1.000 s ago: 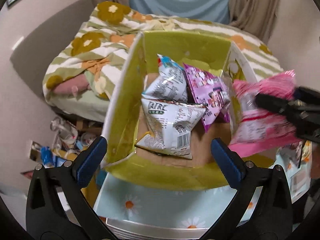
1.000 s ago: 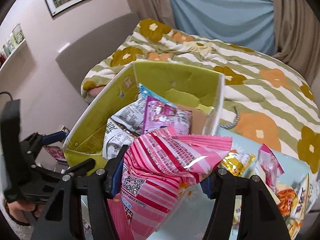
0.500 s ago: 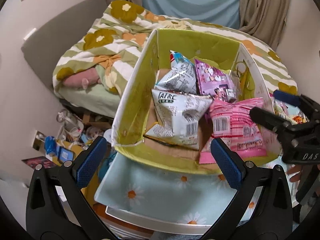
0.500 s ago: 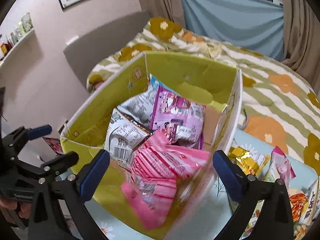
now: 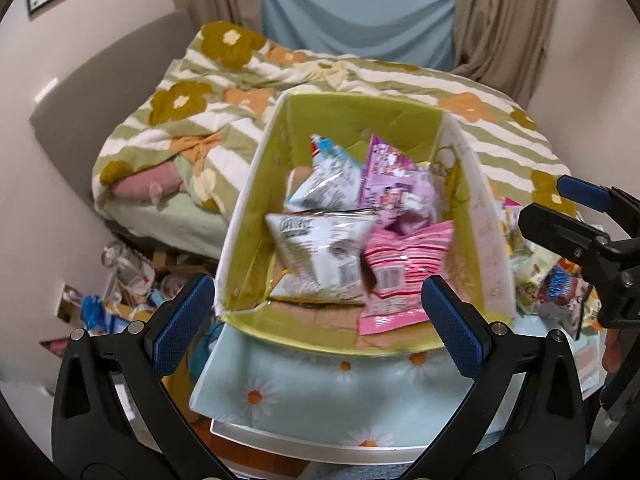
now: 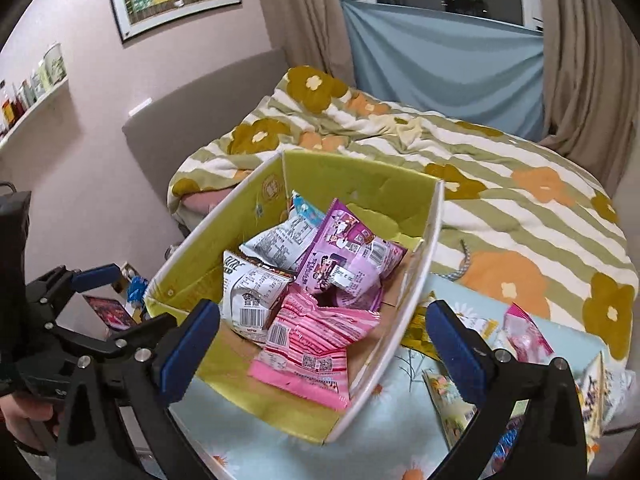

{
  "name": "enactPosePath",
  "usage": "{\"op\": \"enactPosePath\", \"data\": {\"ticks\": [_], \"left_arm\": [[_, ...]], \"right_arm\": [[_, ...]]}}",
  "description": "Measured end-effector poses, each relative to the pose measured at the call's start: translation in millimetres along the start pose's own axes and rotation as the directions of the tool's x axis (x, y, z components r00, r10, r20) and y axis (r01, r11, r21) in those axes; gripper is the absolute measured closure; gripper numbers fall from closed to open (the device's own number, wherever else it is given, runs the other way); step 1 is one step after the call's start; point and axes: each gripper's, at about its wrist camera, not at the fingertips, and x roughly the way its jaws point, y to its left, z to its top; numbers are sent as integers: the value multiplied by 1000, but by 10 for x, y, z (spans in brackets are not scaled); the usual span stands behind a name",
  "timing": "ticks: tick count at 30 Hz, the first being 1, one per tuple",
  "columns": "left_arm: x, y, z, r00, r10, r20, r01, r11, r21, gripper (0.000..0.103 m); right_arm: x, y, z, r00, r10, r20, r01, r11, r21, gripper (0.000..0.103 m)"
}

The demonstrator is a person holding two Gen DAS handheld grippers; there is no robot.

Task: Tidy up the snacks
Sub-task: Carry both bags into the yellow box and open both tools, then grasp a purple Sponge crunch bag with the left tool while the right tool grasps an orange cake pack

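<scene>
The left gripper hangs over the near wall of the green box, jaws wide and empty, and should stay clear. In the box, the pink striped packet lies flat on the other bags. The right gripper, jaws spread wide and holding nothing, is best swung right toward the loose snacks on the counter, taking one by its crimped edge.

White snack bag: green letters along top edge, seemingly "LATRE", partly folded; barcode lower left.
Pink striped bag: QR codes and barcode, print too small to read.
Purple bag: white label, unreadable.
</scene>
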Motion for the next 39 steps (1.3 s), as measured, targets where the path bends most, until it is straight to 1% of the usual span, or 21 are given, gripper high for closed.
{"op": "enactPosePath", "data": {"ticks": [3, 5, 9, 11, 13, 16, 20, 23, 26, 29, 31, 34, 35, 36, 39], "left_arm": [[-79, -119, 61, 999, -30, 12, 30, 999, 39, 0], [-115, -219, 103, 998, -62, 18, 60, 996, 70, 0], [-130, -468, 165, 990, -137, 19, 133, 981, 145, 0], [-122, -643, 175, 983, -184, 14, 178, 966, 186, 0], [-112, -843, 163, 973, -232, 3, 225, 946, 232, 0], [-104, -1134, 118, 957, -290, -22, 283, 914, 291, 0], [-130, -1546, 8, 935, -350, -55, 346, 871, 349, 0], [-159, -1874, -100, 920, -384, -86, 386, 838, 387, 0], [-150, -2179, -213, 913, -394, -107, 401, 818, 413, 0], [-108, -2462, -318, 913, -388, -122, 402, 814, 418, 0], [-45, -2617, -385, 915, -377, -141, 401, 823, 402, 0], [92, -2813, -512, 911, -372, -177, 411, 836, 363, 0], [135, -2883, -556, 914, -363, -181, 405, 838, 365, 0], [189, -2978, -619, 920, -348, -178, 391, 841, 374, 0], [295, -3187, -747, 939, -312, -148, 345, 847, 404, 0]], "right_arm": [[-175, -42, -7, 999, -27, 23, 27, 999, 23, 0], [-316, -80, -24, 997, -62, 36, 61, 997, 46, 0], [-643, -237, -106, 988, -140, 60, 131, 982, 133, 0], [-813, -330, -160, 979, -191, 73, 175, 967, 185, 0], [-977, -428, -235, 969, -235, 80, 212, 950, 230, 0], [-1232, -600, -394, 944, -323, 69, 290, 910, 296, 0], [-1543, -876, -659, 905, -423, 34, 380, 844, 378, 0], [-1733, -1075, -862, 886, -463, 10, 415, 804, 426, 0], [-1882, -1283, -1048, 878, -479, -10, 429, 775, 465, 0], [-1950, -1507, -1235, 875, -483, -33, 437, 760, 481, 0], [-1955, -1647, -1350, 881, -472, -45, 433, 763, 480, 0], [-1931, -1828, -1518, 881, -469, -58, 440, 769, 463, 0], [-1909, -1890, -1576, 881, -469, -60, 442, 772, 457, 0], [-1885, -1939, -1633, 881, -468, -63, 443, 774, 451, 0], [-1768, -2118, -1810, 887, -458, -68, 440, 787, 432, 0]]}}
